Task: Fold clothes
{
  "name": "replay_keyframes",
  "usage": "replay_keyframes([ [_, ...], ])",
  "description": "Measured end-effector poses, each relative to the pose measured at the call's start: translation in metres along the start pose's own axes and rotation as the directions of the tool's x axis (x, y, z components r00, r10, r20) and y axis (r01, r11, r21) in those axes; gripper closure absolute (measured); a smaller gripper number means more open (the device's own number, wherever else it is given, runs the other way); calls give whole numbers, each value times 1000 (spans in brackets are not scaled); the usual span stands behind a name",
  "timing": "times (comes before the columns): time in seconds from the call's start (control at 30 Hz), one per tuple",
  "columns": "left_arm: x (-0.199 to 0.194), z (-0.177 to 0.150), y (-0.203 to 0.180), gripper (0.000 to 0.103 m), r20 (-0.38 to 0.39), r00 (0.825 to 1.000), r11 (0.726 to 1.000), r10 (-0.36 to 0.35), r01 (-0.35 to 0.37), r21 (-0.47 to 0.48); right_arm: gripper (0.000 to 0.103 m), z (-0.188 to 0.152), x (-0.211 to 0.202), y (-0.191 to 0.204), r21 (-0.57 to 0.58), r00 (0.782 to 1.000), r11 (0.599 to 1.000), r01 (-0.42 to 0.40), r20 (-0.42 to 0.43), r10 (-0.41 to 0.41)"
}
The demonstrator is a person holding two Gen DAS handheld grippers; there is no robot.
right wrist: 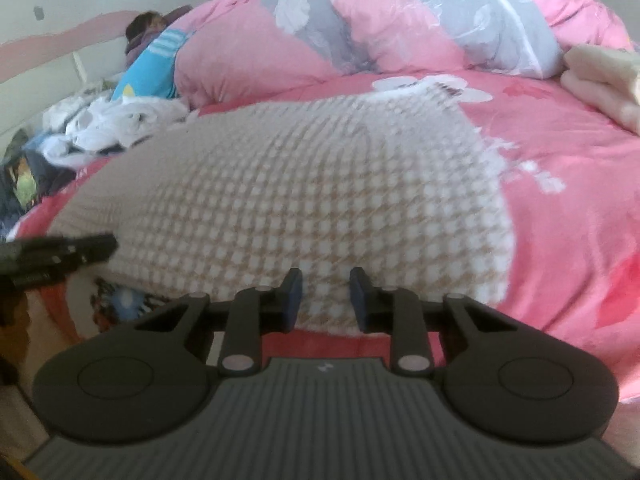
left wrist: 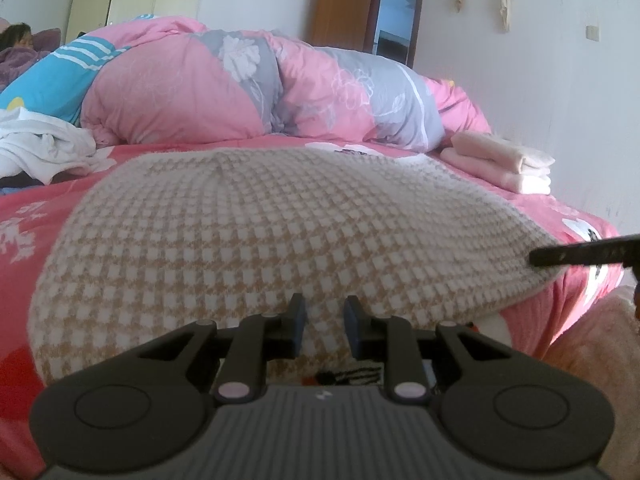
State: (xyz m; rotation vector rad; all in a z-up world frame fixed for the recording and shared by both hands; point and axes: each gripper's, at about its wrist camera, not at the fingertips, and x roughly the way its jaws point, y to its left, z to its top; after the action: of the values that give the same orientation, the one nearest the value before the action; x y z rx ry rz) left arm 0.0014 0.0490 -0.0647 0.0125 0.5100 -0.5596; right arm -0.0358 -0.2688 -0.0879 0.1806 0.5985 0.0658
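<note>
Garment [left wrist: 256,232]: checked knit, flat on pink bedspread [left wrist: 24,280]. Left gripper [left wrist: 325,322], right gripper [right wrist: 326,296]: jaws parted, empty, at its near hem. Risk: single-layer pinch, uneven lift, skewed fold.

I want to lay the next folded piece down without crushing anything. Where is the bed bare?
Bare pink bedspread lies between the checked garment and the folded pink stack. The far side is crowded: rumpled white clothes and the rolled quilt.
</note>
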Motion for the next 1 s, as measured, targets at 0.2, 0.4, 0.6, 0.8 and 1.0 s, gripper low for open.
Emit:
replay_keyframes([
  [0.2, 0, 0, 2, 79, 0, 1000, 1000, -7, 7, -8, 95, -6, 3, -25, 65, 999, 997, 40, 16, -41],
  [0.4, -1, 0, 4, 79, 6, 1000, 1000, -11, 11, -14, 94, 12, -21, -23, 82, 994, 993, 89, 59, -94],
  [0.6, -1, 0, 6, 79, 10, 1000, 1000, -16, 16, -24, 94, -9, 0, -56, 173, 994, 980, 96, 29, -103],
  [0.8, -25, 10, 17, 73, 139, 990, 995, -17, 30, -94, 89, 10, -19, -59, 201, 993, 975, 94, 44, -105],
  [1.0, -13, 47, 8, 69, 138, 990, 999, 43, -41, -17, 87, 48, -16, -20, 73, 990, 997, 7, 138, -17],
])
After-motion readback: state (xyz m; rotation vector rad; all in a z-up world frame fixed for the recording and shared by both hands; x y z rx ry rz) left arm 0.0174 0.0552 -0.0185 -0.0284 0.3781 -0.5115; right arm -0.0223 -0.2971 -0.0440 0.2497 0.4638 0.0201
